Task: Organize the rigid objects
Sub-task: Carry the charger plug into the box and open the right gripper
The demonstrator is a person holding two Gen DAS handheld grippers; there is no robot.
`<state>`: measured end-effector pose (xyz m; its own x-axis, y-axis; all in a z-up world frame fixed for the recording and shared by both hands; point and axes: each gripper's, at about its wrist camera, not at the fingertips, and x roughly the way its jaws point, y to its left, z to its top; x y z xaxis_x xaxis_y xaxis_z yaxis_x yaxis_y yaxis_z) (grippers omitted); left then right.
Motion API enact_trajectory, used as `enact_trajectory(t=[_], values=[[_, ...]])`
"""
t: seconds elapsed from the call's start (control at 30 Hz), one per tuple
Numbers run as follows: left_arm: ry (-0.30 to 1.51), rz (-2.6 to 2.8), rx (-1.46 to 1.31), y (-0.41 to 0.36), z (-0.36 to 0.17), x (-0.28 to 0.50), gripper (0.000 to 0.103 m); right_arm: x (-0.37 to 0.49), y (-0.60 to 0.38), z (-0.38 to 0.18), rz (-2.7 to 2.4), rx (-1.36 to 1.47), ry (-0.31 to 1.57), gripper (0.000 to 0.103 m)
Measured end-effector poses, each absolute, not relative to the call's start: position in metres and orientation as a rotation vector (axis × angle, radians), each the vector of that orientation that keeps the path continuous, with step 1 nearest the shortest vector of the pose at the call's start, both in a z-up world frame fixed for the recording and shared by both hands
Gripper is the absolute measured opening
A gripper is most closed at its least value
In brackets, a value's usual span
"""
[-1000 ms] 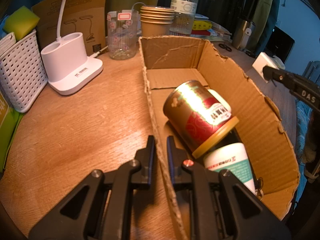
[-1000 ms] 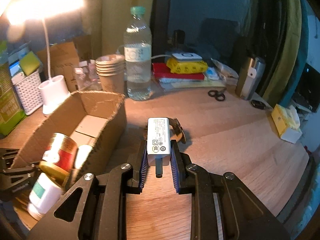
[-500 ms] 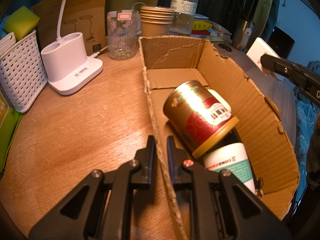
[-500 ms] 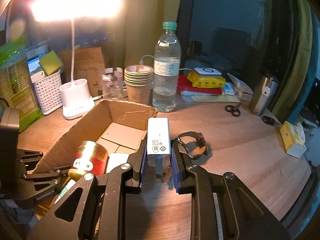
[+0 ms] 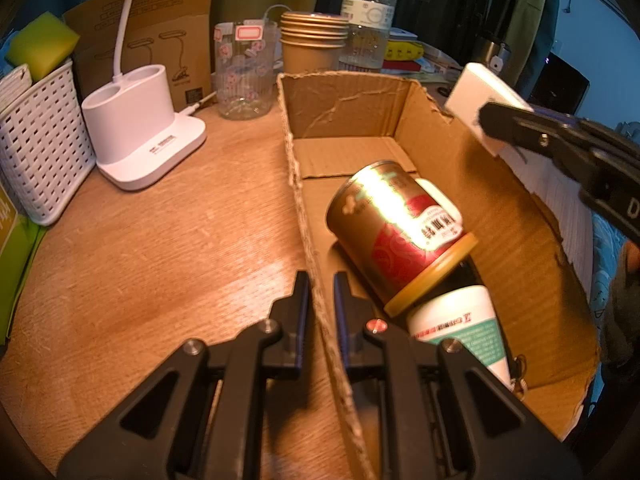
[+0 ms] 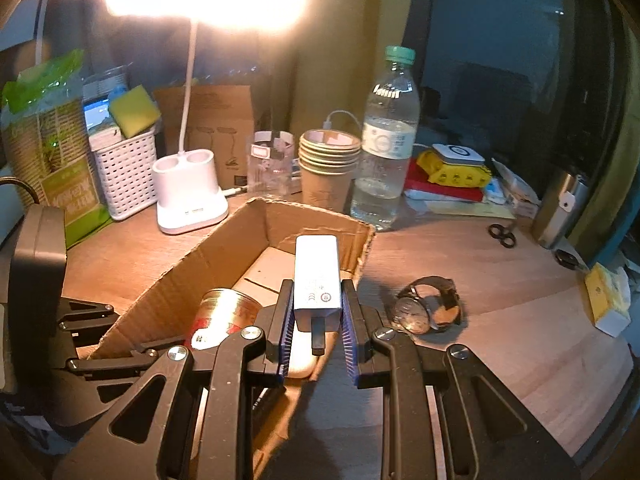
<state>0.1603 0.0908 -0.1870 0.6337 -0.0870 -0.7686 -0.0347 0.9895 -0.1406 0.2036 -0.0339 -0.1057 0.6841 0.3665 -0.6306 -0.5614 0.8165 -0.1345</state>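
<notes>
An open cardboard box [image 5: 516,216] lies on the wooden desk. My left gripper [image 5: 319,280] is shut on the box's left wall [image 5: 304,216], one finger on each side. Inside lie a gold and red tin [image 5: 396,228] on its side and a white and teal bottle [image 5: 460,328]. My right gripper [image 6: 316,292] is shut on a white charger [image 6: 318,276] and holds it above the box's right wall; the charger also shows in the left wrist view [image 5: 480,104]. A wristwatch [image 6: 428,310] lies on the desk right of the box.
Behind the box stand a white lamp base [image 5: 144,136], a clear cup [image 5: 244,68], stacked paper cups [image 5: 312,44] and a water bottle [image 6: 384,152]. A white basket [image 5: 36,136] is at the left. Scissors [image 6: 502,236] and a steel flask [image 6: 560,208] are at the right.
My right gripper has carried the charger left from over the desk to above the box's right wall. My left gripper has stayed clamped on the box's left wall.
</notes>
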Motion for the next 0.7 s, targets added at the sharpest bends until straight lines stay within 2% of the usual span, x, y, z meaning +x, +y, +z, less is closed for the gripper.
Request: enact_trajectory(t=[0.7], values=[[0.885,-0.03,-0.147,0.091,-0.187,0.16,0.013,0.222,-0.021,-0.13,0.551,-0.36,0.709,0.023]])
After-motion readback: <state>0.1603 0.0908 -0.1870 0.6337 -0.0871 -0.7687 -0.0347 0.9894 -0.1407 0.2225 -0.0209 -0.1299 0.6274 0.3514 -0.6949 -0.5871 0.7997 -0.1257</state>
